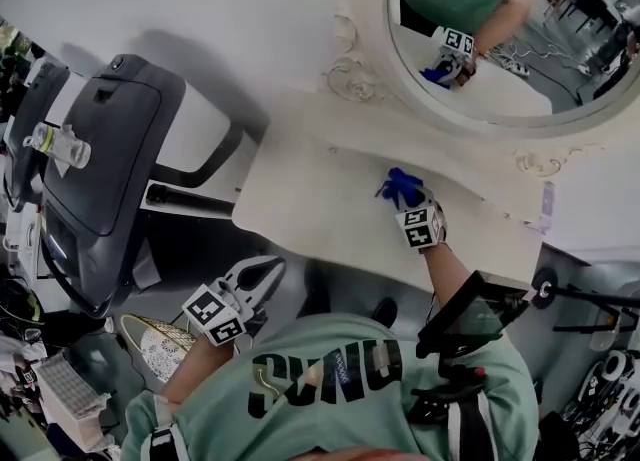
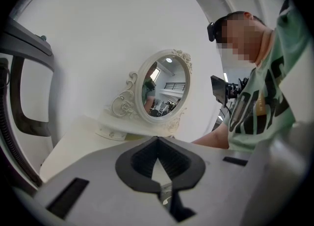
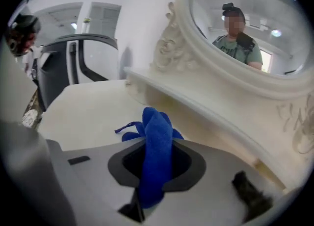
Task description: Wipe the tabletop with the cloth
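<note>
Tabletop (image 1: 300,199) meets ornate mirror (image 1: 520,89) just behind cloth (image 1: 402,187).

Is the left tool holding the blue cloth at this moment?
No, the left tool is shut with nothing in it; the blue cloth is clamped in the right tool.

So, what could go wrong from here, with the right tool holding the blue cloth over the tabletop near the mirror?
1. The blue cloth sits bunched and narrow in the shut right tool, so the hard tips of the tool may scrape the tabletop instead of wiping it.
2. The tool is close to the mirror and its carved base, so a wide stroke could knock them.
</note>
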A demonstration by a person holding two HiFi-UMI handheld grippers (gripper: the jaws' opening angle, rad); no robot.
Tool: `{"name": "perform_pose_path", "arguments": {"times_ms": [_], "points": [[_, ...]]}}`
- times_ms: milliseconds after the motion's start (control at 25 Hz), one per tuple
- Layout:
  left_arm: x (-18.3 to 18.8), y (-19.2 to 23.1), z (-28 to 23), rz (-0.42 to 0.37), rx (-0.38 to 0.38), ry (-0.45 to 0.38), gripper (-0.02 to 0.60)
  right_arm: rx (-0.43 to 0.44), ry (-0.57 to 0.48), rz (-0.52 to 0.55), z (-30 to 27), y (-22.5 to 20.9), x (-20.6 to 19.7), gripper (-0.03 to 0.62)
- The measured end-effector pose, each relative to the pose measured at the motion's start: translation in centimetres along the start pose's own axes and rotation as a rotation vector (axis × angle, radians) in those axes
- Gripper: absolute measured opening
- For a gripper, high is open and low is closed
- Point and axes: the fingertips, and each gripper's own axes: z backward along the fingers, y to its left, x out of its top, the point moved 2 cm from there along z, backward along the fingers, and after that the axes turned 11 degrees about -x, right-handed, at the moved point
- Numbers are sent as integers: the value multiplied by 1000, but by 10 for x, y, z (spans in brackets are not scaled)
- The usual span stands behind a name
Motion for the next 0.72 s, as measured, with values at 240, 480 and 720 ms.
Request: {"name": "perform_pose_path", "arguments": {"times_ms": [240,480,720], "points": [[-2,2,2,2,11,12,6,-134,83,-106,-46,-40,7,63],[1,6,1,4,18,4,6,-62,71,75,-22,-7,0,61],[5,3,-16,-1,-16,3,7,251,-13,219,97,115,-47,61]]}}
